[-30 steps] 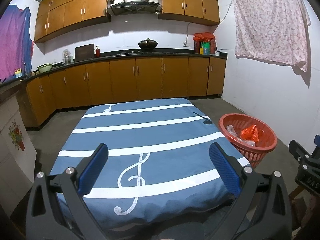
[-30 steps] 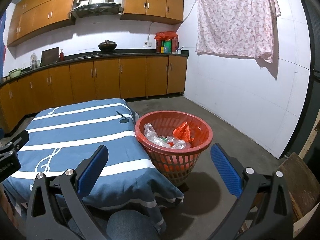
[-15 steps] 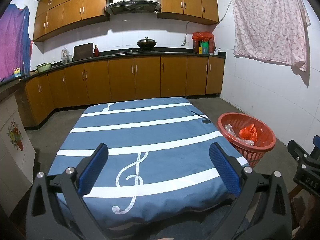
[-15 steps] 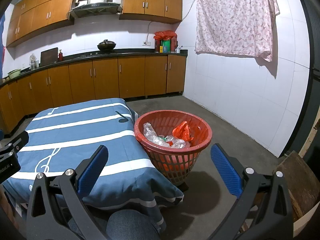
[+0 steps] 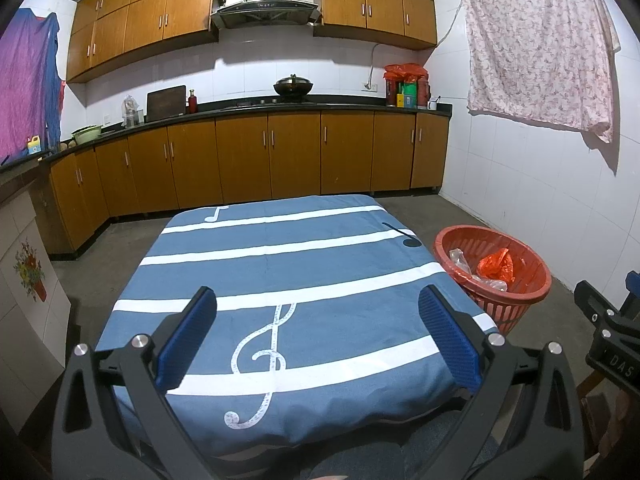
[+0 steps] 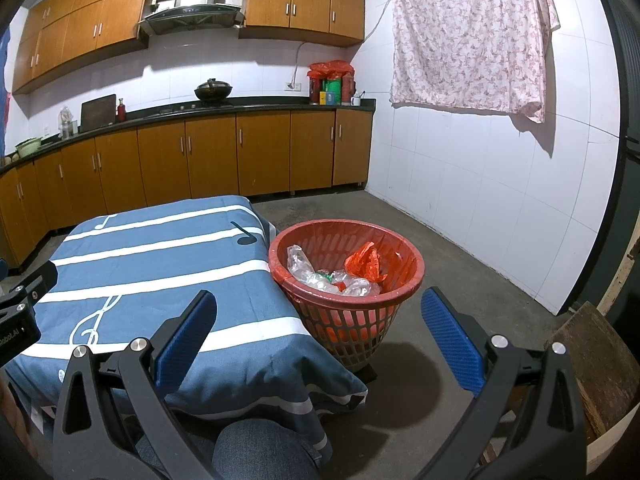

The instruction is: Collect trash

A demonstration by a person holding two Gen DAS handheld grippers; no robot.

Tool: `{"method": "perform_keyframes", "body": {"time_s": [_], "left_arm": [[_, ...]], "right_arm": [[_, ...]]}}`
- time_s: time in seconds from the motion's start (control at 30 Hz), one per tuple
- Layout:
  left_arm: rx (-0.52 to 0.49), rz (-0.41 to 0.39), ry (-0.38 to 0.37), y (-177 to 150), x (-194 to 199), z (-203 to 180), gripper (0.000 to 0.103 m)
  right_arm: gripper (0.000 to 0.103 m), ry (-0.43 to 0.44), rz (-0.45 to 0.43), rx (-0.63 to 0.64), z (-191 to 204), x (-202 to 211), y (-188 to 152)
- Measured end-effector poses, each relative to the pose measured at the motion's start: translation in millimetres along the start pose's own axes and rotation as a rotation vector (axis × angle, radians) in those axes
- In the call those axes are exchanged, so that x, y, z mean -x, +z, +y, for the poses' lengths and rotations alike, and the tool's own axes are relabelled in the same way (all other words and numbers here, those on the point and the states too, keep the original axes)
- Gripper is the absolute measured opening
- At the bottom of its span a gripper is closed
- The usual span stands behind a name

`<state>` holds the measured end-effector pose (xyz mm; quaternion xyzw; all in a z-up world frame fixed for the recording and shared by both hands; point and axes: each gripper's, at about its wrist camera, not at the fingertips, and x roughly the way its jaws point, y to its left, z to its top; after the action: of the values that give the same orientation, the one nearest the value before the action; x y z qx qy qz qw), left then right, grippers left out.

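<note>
Both claws released, nothing gripped — left gripper [image 5: 318, 338] hung above the blue cloth [image 5: 280, 280], right gripper [image 6: 320, 342] faced the basket | trash — clear plastic [image 6: 320, 276] and red bag [image 6: 366, 262] — lay in the red basket [image 6: 346, 236], on the floor just beside the table's corner, likely for easy drops | no loose trash seen on the cloth; task judged nearly done

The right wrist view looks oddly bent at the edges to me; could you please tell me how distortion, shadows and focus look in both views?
Right wrist view: fisheye curves the counter and wall tiles; the red basket casts a shadow on the floor, the hanging floral cloth one on the wall. Left wrist view: same bowing, dark vignetted corners, a sharp treble clef on the blue cloth; no motion blur.
</note>
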<state>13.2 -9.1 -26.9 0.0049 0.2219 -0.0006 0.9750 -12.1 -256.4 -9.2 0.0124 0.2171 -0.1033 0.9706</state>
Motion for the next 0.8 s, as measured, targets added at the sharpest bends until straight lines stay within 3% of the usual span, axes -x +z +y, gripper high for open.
{"method": "perform_keyframes", "body": {"time_s": [0.8], "left_arm": [[-0.003,0.005,-0.004,-1.3,-0.8,-2.6,0.099]], "right_arm": [[0.101,0.0,0.001,0.0,-1.0,-0.1,0.7]]}}
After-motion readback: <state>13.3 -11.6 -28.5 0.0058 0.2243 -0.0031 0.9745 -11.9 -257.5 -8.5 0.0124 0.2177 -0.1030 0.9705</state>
